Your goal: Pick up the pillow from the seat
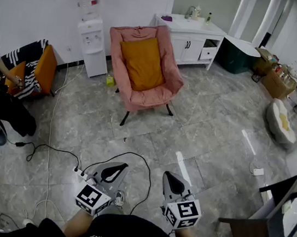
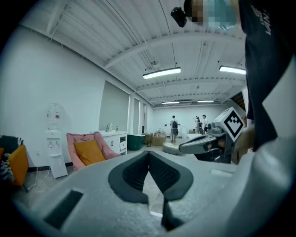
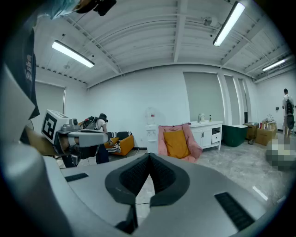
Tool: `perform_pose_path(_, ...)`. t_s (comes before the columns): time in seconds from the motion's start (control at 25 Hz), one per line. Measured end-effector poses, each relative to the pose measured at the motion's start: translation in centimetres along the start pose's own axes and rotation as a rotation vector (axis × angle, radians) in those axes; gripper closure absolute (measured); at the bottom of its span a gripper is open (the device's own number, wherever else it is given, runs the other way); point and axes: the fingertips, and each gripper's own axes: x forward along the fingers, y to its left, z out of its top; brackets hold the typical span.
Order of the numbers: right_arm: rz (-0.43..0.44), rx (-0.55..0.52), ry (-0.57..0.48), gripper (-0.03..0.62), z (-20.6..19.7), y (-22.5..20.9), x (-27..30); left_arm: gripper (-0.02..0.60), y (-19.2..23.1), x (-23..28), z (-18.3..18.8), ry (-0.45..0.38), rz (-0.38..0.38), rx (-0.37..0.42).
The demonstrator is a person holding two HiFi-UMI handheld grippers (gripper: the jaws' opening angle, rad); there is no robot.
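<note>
An orange pillow [image 1: 142, 62] leans upright against the back of a pink folding chair [image 1: 167, 85] across the room; it shows as the pillow [image 2: 89, 151] in the left gripper view and the pillow [image 3: 176, 143] in the right gripper view. My left gripper [image 1: 121, 167] and right gripper [image 1: 168, 175] hover side by side close to my body, far short of the chair. Both are shut with nothing between the jaws, tips pointing toward the chair. Each gripper's marker cube sits near my hands.
A white water dispenser [image 1: 92, 38] stands left of the chair, a white cabinet [image 1: 189, 37] behind it. A power strip and black cables [image 1: 50, 149] lie on the grey tiled floor before me. A person sits at far left [image 1: 2, 77]. A dark wooden table [image 1: 266, 221] stands at right.
</note>
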Motion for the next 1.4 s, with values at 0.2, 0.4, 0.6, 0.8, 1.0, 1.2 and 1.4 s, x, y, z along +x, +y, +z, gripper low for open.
perform_pose_path(0.2, 0.051, 0.046, -0.027, 0.592, 0.5, 0.9, 3.1, 0.560, 3.1, 0.6, -0.3, -0.013, -0.020, -0.004)
perform_pose_path(0.4, 0.020, 0.076, -0.058, 0.592, 1.7, 0.9, 5.8, 0.558, 5.6, 1.4, -0.3, -0.015, -0.082, -0.005)
perform_pose_path(0.6, -0.018, 0.099, -0.077, 0.569, 2.6, 1.3, 9.2, 0.558, 9.0, 2.0, -0.9, 0.012, -0.131, -0.004)
perform_pose_path(0.8, -0.076, 0.123, -0.078, 0.538, 2.6, 1.6, 11.6, 0.555, 12.5, 2.1, -1.5, 0.026, -0.162, -0.003)
perform_pose_path(1.0, -0.113, 0.149, -0.069, 0.534, 2.4, 1.2, 12.7, 0.489, 14.7, 3.0, -2.4, 0.042, -0.173, -0.037)
perform_pose_path(1.2, -0.114, 0.158, -0.049, 0.527, 2.6, -0.5, 14.6, 0.466, 15.9, 4.6, -2.8, 0.056, -0.170, -0.063)
perform_pose_path(1.4, -0.075, 0.153, -0.043, 0.511, 3.5, -3.0, 18.0, 0.443, 18.6, 7.0, -2.9, 0.065, -0.111, -0.090)
